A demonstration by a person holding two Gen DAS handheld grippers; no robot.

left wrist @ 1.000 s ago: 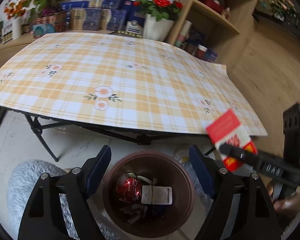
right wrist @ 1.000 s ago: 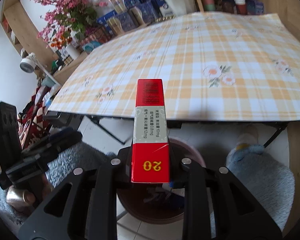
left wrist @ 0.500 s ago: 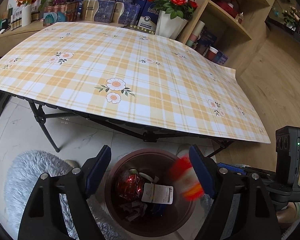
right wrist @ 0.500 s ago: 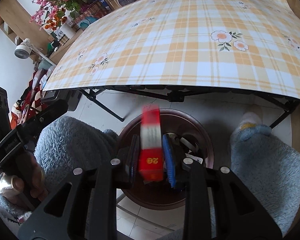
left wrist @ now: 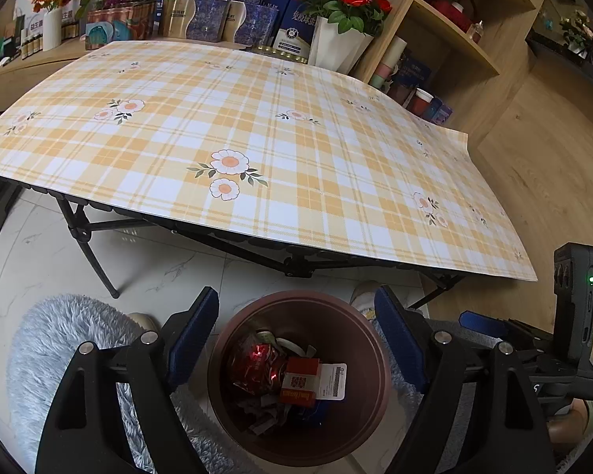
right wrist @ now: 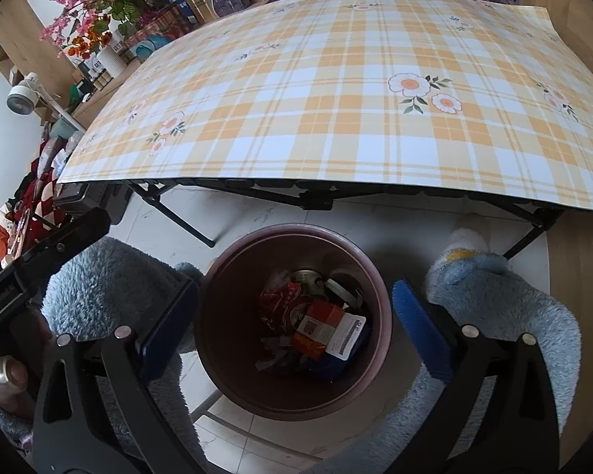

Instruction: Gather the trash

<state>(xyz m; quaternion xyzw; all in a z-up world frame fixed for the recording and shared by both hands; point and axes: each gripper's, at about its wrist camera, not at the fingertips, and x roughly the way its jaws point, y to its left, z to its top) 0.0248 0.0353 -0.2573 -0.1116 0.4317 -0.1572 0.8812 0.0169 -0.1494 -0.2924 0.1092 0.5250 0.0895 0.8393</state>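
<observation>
A brown round bin (left wrist: 296, 300) stands on the floor under the table's near edge, also seen in the right wrist view (right wrist: 292, 233). Inside it a red cigarette box (left wrist: 300, 381) (right wrist: 316, 328) lies on a crushed red can (left wrist: 257, 363), a white label and paper scraps. My left gripper (left wrist: 294, 308) hangs open above the bin with nothing between its fingers. My right gripper (right wrist: 294, 296) also hovers over the bin, its jaws opening wide and empty. One of its fingers (left wrist: 478, 322) shows at the right of the left wrist view.
A folding table with an orange plaid flowered cloth (left wrist: 257, 138) overhangs the bin on black legs (left wrist: 83, 237). Fluffy blue-grey fabric (right wrist: 494, 300) flanks the bin on both sides. Flower pots and boxes (left wrist: 217, 12) line the back, with wooden shelves (left wrist: 454, 39) at the right.
The red box slipped out of my right gripper and dropped into the bin. The right jaws spread wide and tipped further down. My left gripper stayed open over the bin.
</observation>
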